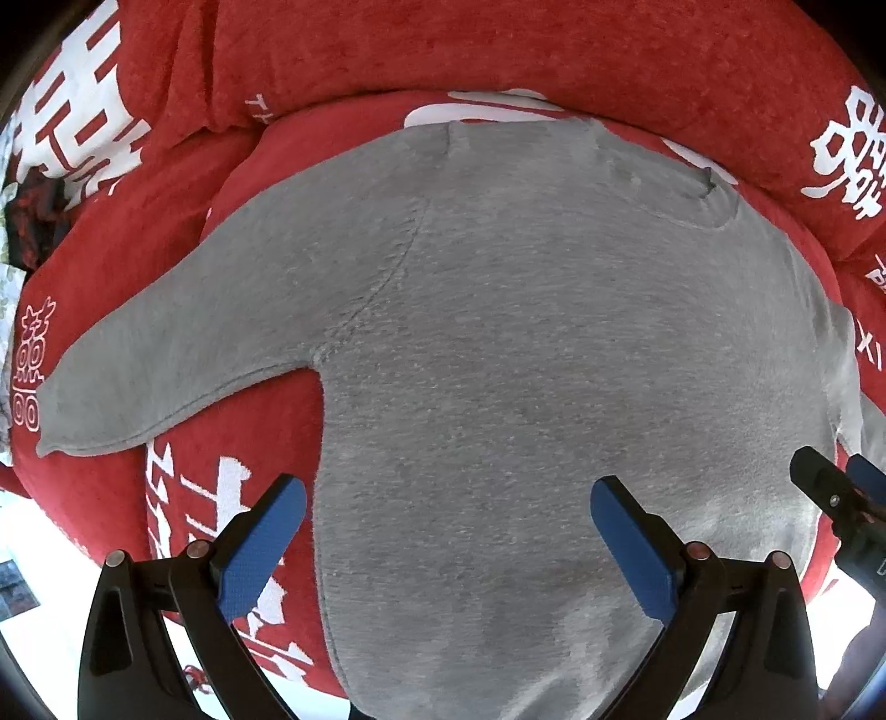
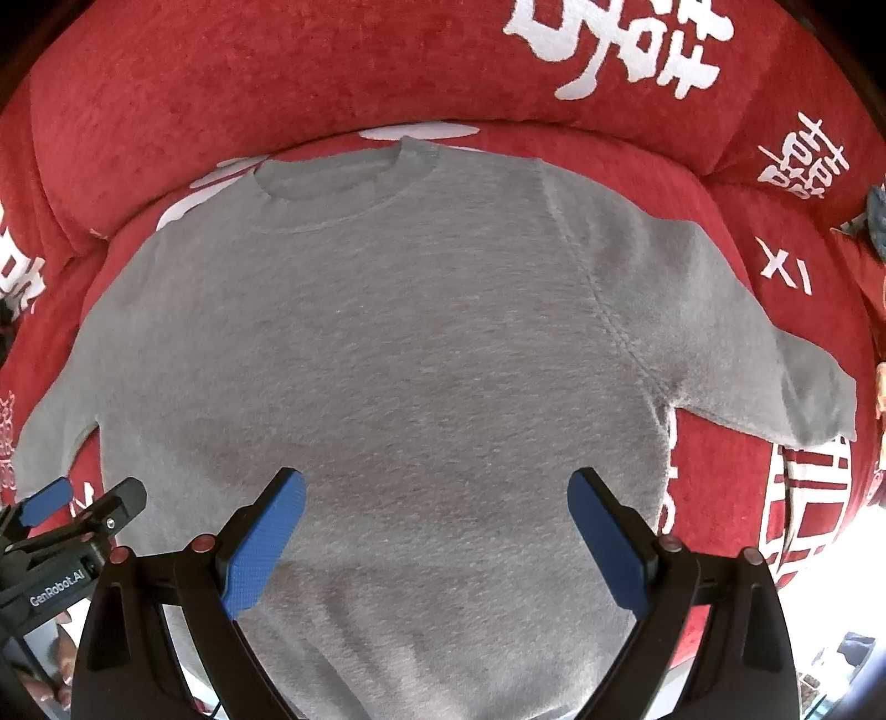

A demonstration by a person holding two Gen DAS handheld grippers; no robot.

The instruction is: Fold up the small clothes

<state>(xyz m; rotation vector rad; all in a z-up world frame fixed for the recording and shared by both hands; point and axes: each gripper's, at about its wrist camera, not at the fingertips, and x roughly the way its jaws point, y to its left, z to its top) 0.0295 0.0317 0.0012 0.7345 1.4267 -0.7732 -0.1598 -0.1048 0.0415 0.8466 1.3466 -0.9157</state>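
Note:
A small grey sweatshirt (image 1: 526,343) lies spread flat on a red cover, collar away from me, both sleeves out to the sides. It also shows in the right wrist view (image 2: 398,343). My left gripper (image 1: 448,504) is open and empty, hovering over the lower left part of the body, near the left side seam. My right gripper (image 2: 437,493) is open and empty over the lower right part of the body. Each gripper shows at the edge of the other's view: the right one (image 1: 841,487) and the left one (image 2: 83,507).
The red cover with white characters (image 1: 554,50) drapes a padded seat and its raised back cushions (image 2: 277,72) behind the collar. The seat's front edge drops off below the hem, to a bright floor (image 1: 33,554).

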